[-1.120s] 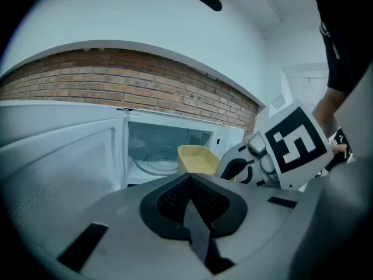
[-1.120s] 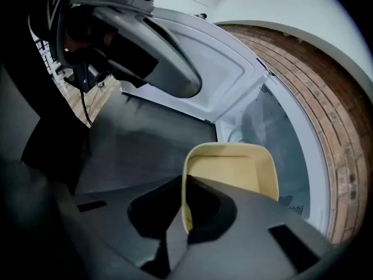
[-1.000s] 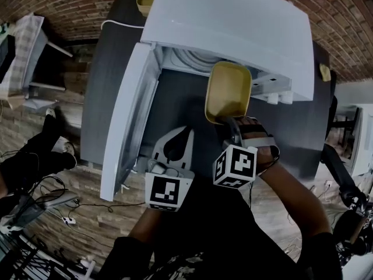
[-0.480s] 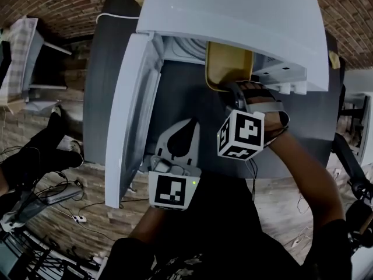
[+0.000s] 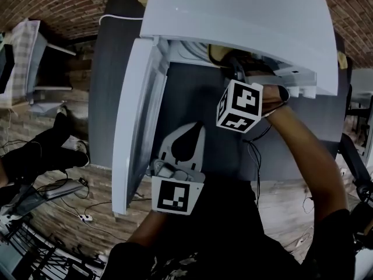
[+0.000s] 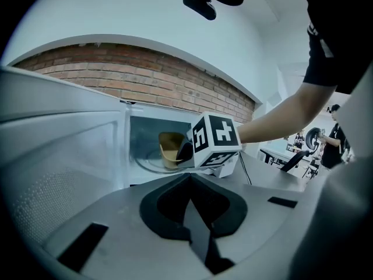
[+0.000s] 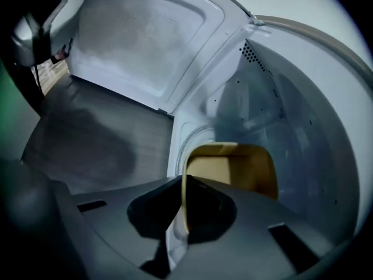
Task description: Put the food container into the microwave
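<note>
Here, the right tool (image 7: 182,185) is clamped narrowly on the near wall of the yellow food container (image 7: 230,168). The container is seen at one o'clock just beyond the jaws, inside the open microwave (image 5: 245,22) and over its round glass plate (image 6: 145,163). The left tool (image 6: 190,179) is held at six o'clock before the cavity, above the dark surface (image 5: 192,98), with its jaws pressed together on nothing.
</note>
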`<state>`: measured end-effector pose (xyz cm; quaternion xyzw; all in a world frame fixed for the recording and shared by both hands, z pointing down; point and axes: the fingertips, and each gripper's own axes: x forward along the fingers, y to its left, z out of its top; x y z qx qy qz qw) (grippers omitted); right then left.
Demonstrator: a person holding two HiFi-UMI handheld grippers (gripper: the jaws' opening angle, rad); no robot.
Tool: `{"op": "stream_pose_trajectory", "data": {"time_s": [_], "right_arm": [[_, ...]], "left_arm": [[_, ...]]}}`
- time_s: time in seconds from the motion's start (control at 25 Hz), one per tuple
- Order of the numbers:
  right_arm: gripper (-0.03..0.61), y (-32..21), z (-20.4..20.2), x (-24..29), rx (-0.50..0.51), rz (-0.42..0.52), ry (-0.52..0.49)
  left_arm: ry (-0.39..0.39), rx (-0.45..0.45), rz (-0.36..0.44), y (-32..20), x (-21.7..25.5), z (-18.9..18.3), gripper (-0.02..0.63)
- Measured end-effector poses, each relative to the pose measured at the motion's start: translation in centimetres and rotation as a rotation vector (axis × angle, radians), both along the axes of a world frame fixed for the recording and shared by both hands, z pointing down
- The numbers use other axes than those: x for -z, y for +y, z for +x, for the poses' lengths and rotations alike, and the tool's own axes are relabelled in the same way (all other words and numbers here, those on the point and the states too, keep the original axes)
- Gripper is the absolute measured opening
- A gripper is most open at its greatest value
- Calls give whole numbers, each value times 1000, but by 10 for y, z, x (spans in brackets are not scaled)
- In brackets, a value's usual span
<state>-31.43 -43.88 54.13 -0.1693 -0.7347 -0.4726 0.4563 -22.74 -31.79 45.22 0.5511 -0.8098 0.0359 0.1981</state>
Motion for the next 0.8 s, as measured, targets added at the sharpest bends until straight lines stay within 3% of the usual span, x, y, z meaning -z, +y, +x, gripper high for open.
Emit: {"op": "stream_pose_trajectory", "data": {"time_s": [0.36,0.64,0.8], "right_arm": [[71,-4,-19,-12,-19,-14,-20],[72,0,-28,-10,-26,-31,-114],[132,-8,-30,-10,-37,-3,-154]], "left_arm": [[44,-53,22,-10,-6,17,-1],[57,-70,13,-5,-12,17,-1],[66,-89,0,-4,-13,17,0]]}}
